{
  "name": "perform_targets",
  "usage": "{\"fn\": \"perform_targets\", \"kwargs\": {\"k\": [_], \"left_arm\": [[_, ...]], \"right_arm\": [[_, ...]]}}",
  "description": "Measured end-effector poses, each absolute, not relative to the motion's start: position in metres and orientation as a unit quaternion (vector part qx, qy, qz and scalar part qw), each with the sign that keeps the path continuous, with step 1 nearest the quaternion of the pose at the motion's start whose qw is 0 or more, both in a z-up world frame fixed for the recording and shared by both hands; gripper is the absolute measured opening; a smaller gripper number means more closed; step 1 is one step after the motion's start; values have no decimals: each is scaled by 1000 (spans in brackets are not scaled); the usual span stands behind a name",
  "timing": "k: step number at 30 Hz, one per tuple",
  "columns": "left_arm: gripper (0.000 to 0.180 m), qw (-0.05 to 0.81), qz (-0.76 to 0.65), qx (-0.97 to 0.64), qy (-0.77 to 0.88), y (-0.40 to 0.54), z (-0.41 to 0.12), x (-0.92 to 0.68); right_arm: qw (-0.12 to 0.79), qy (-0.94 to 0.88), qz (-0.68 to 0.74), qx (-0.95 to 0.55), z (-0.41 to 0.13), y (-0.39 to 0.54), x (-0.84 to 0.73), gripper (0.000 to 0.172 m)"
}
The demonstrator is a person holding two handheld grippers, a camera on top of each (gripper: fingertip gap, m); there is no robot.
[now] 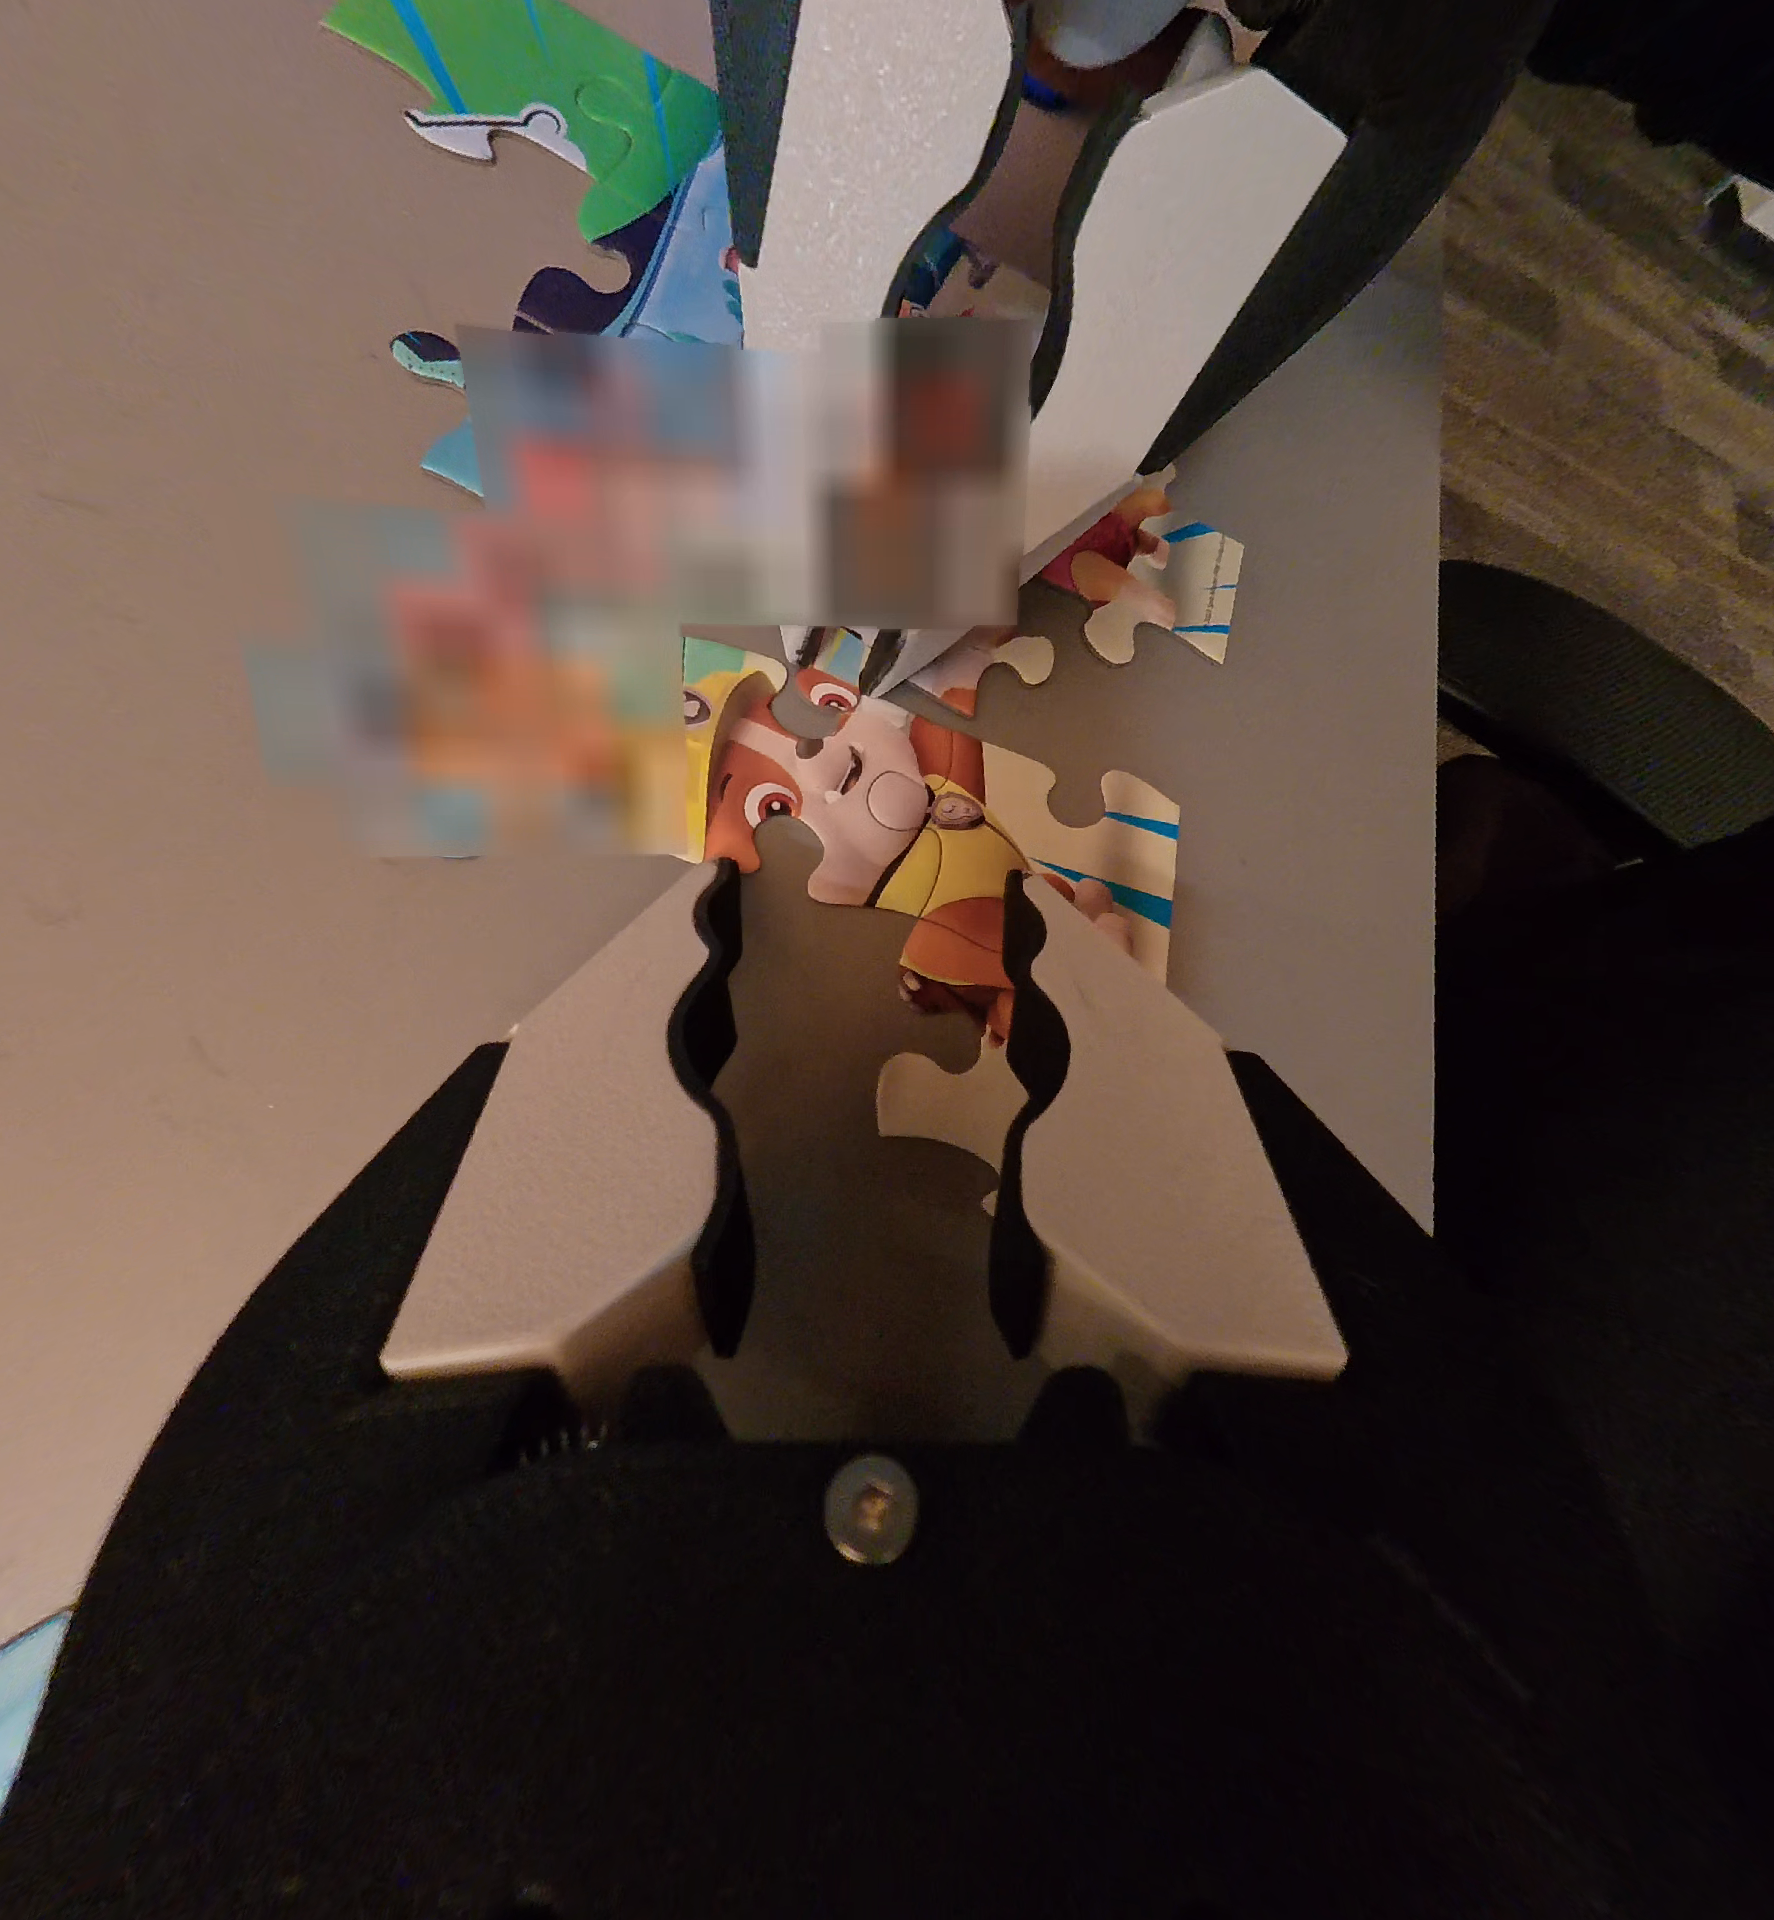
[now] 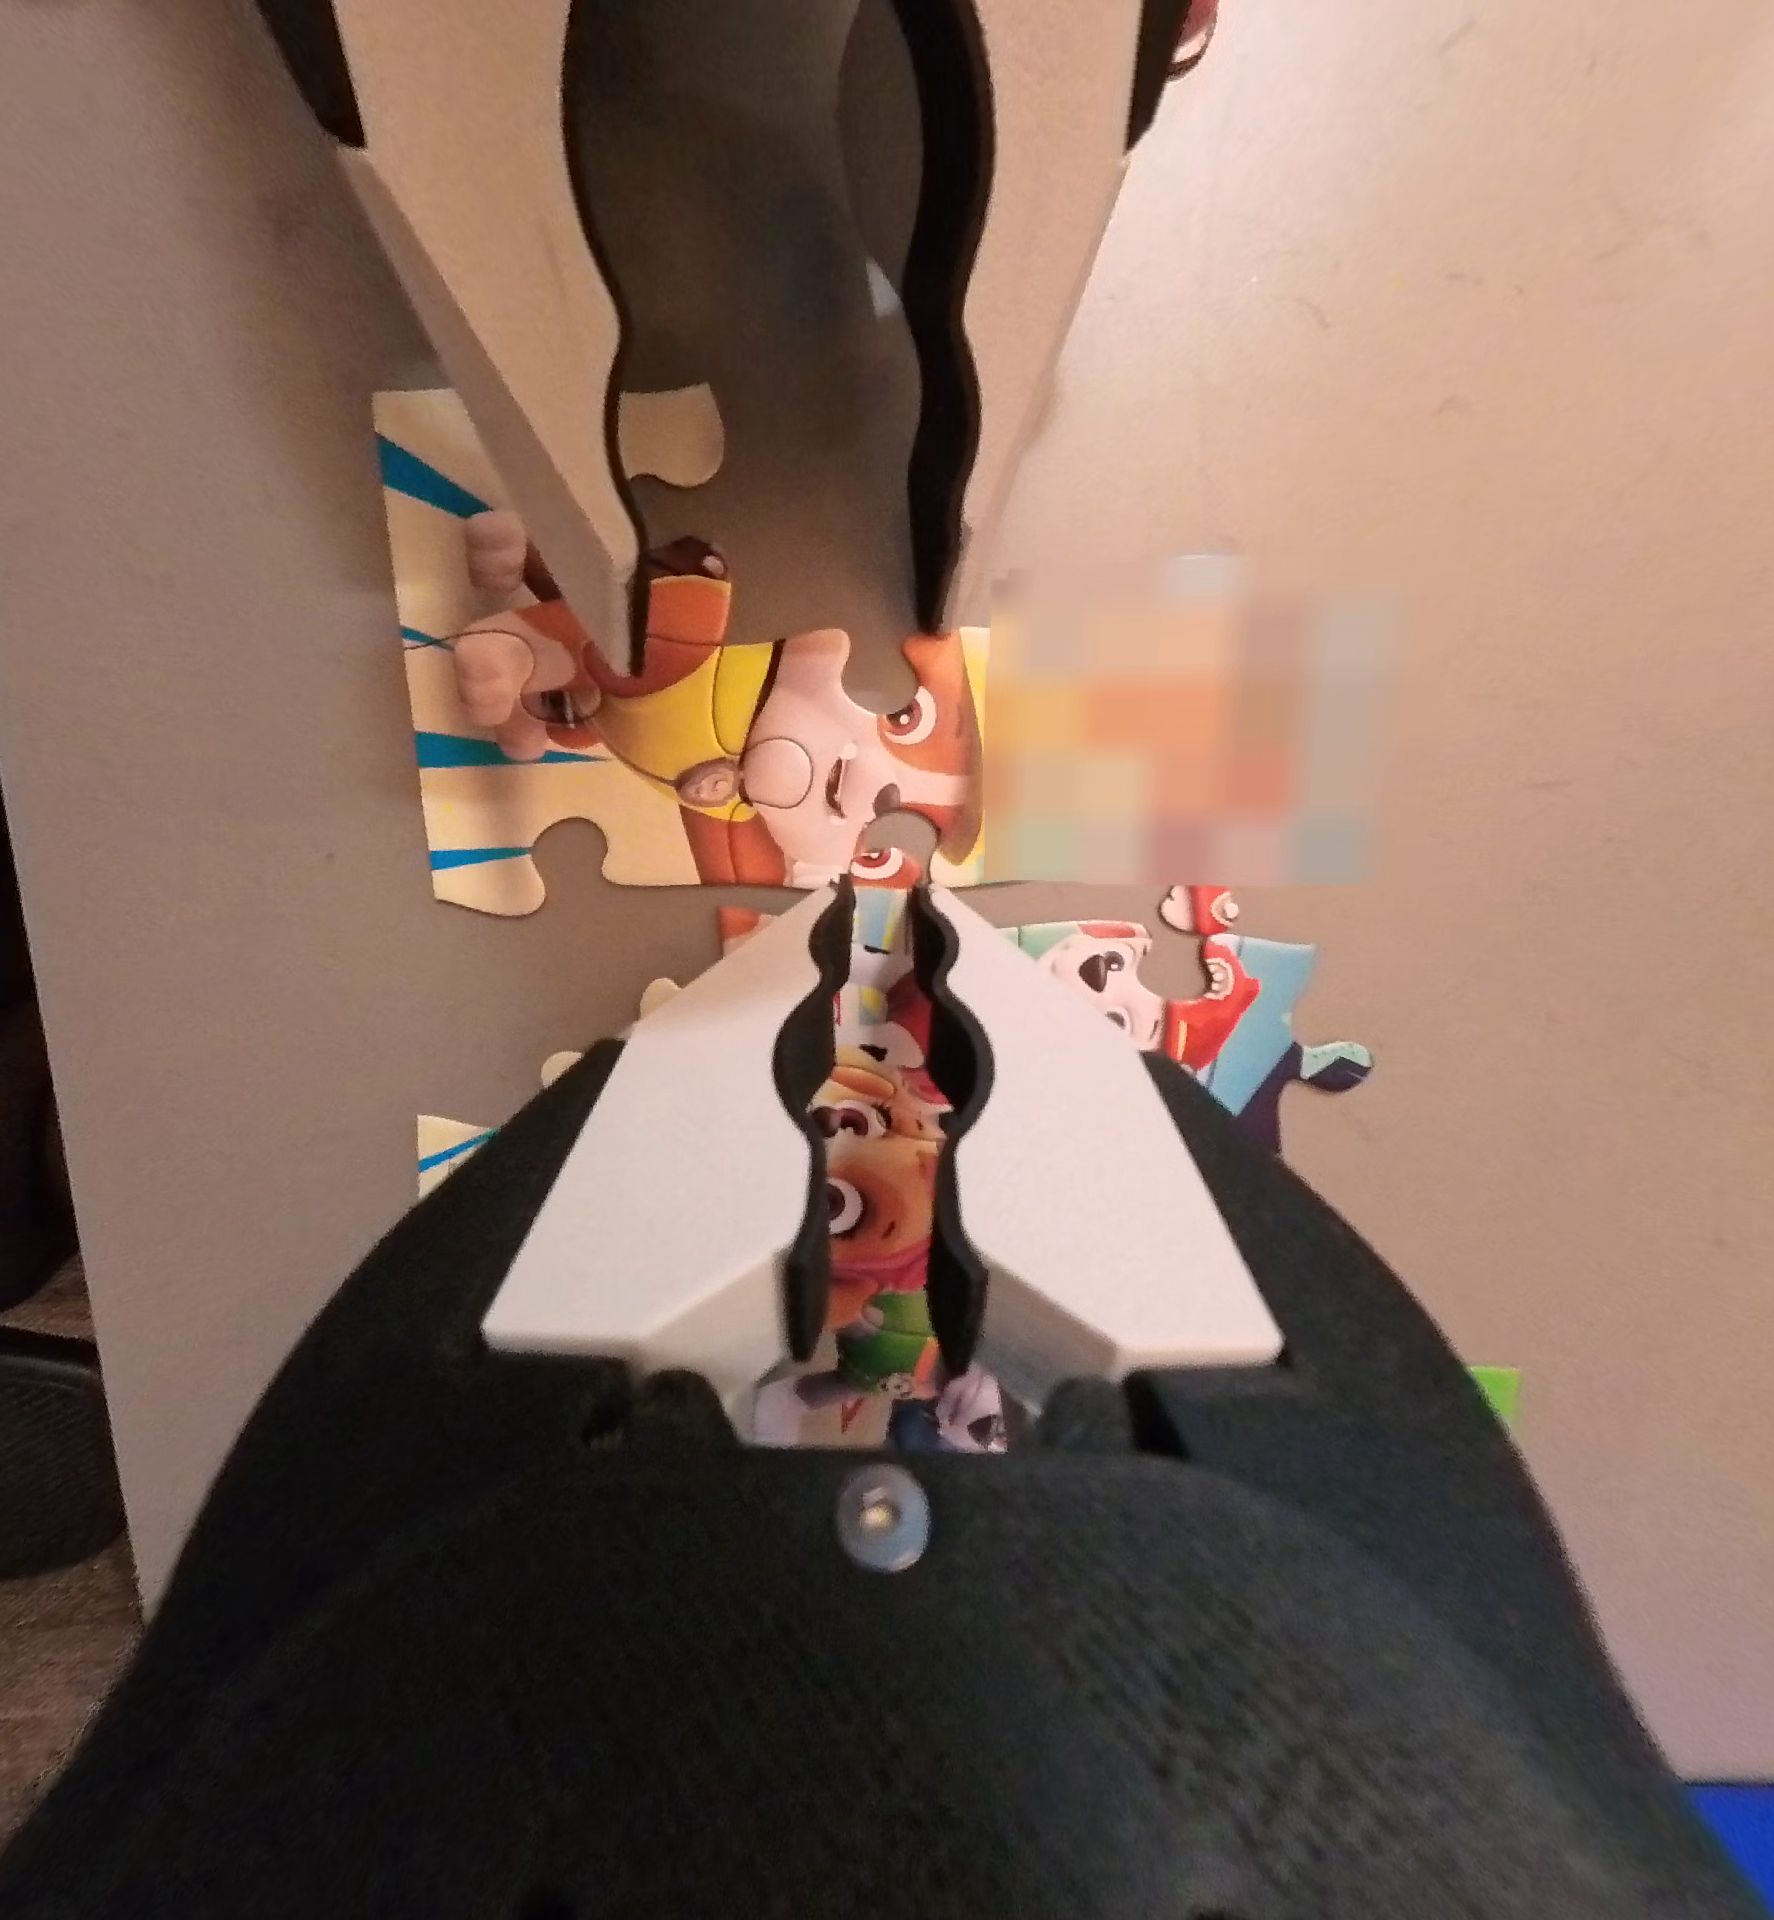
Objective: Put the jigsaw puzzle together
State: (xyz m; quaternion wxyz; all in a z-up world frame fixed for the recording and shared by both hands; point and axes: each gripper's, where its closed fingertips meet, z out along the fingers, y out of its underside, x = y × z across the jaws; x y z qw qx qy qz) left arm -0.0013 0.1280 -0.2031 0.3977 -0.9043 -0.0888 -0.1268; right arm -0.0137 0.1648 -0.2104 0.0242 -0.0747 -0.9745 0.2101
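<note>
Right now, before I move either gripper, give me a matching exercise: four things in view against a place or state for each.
Things:
1. left gripper
2. right gripper
3. yellow-vested pup puzzle piece
4. green puzzle piece

Places or states:
A. lies flat on the table between the two grippers' fingertips
B. jaws only a narrow slit apart
C. far side of the table in the left wrist view, beside the right gripper's fingers
D. jaws spread wide, nothing between the pads

Pairs: 1-D, 2-B, 3-A, 4-C
</note>
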Motion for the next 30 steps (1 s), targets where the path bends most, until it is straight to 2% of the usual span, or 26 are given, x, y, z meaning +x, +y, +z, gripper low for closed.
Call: {"fn": "perform_targets", "kwargs": {"k": [30], "left_arm": [[49,402,-133,-902,-82,131,-203,1]], "right_arm": [[35,-974,219,-53,-209,160,-17,9]]}}
